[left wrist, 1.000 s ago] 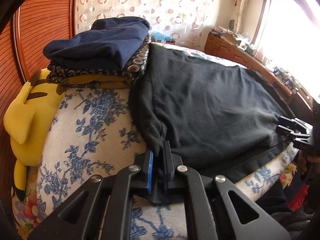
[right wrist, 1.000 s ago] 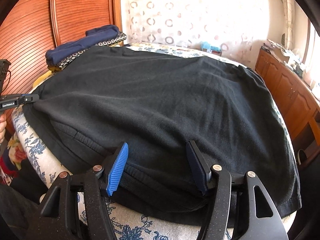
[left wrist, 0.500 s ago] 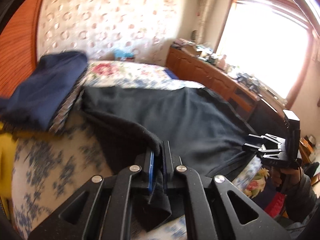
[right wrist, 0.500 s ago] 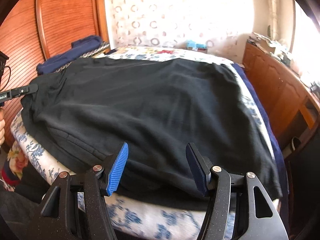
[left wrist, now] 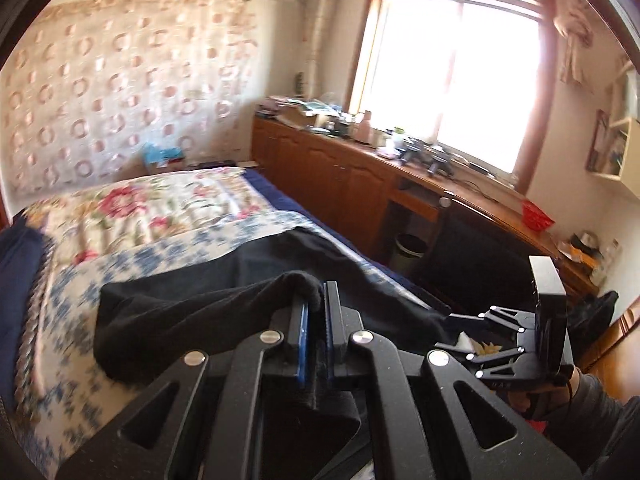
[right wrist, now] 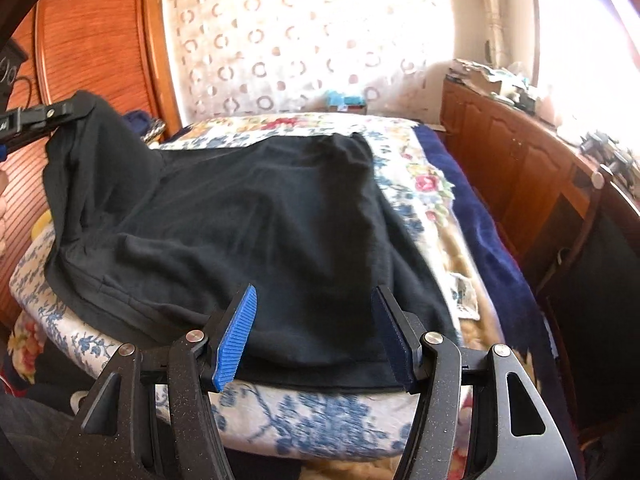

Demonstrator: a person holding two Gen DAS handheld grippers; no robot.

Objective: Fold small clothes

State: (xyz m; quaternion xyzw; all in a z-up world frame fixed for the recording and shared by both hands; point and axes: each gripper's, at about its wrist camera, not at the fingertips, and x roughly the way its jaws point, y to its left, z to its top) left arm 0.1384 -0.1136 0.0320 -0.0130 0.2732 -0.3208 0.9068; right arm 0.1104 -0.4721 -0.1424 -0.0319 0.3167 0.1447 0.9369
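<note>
Left gripper [left wrist: 316, 320] was clamped on a corner of the black fleece garment [right wrist: 248, 220], holding it raised off the blue-and-white floral bedspread [right wrist: 304, 424], probably to carry that edge across for a fold. Right gripper [right wrist: 314, 332] stood with jaws apart, the garment's near hem lying between and just ahead of them, ungripped. Remaining cloth draped ahead over the bed.
</note>
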